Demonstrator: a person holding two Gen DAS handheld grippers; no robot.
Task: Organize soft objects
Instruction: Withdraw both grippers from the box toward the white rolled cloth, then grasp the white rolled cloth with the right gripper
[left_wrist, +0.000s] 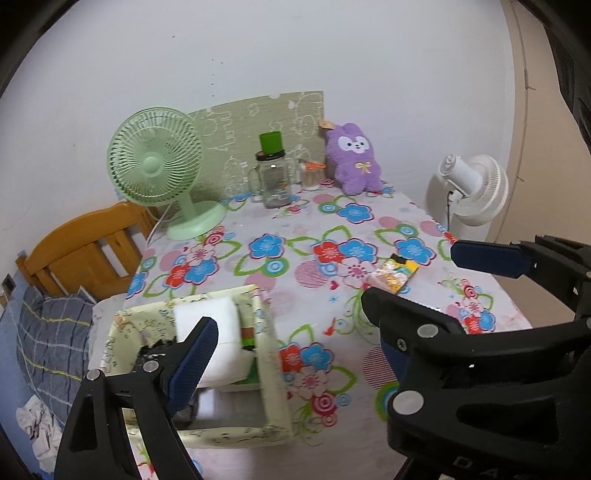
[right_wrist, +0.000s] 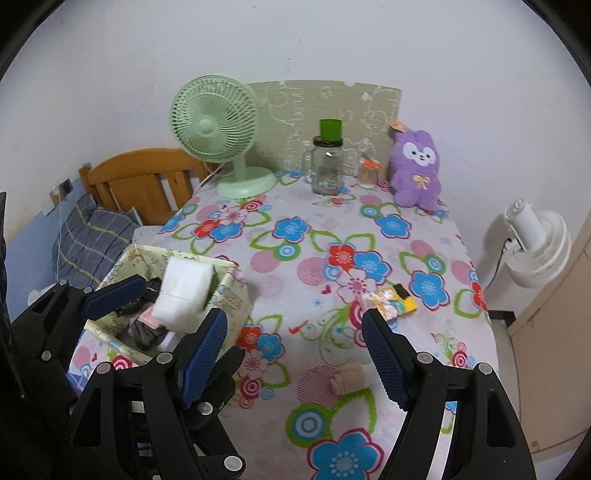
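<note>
A pale patterned fabric basket (left_wrist: 271, 373) (right_wrist: 232, 291) stands at the table's left front. A white soft pack (left_wrist: 214, 332) (right_wrist: 184, 291) is at its top, over dark and green items. My left gripper (left_wrist: 291, 325) is open above the basket; it shows in the right wrist view (right_wrist: 162, 306) with the pack between its fingers, apparently untouched. My right gripper (right_wrist: 295, 350) is open and empty over the floral tablecloth. A colourful tissue packet (left_wrist: 393, 275) (right_wrist: 391, 301) lies on the cloth. A purple plush rabbit (left_wrist: 354, 158) (right_wrist: 417, 166) sits at the back.
A green desk fan (left_wrist: 155, 166) (right_wrist: 218, 129), a glass jar with a green cup on top (left_wrist: 273, 177) (right_wrist: 328, 162) and a small orange-lidded jar (right_wrist: 369, 171) stand at the back. A beige block (right_wrist: 349, 378) lies near my right gripper. A white floor fan (right_wrist: 535, 247) stands right.
</note>
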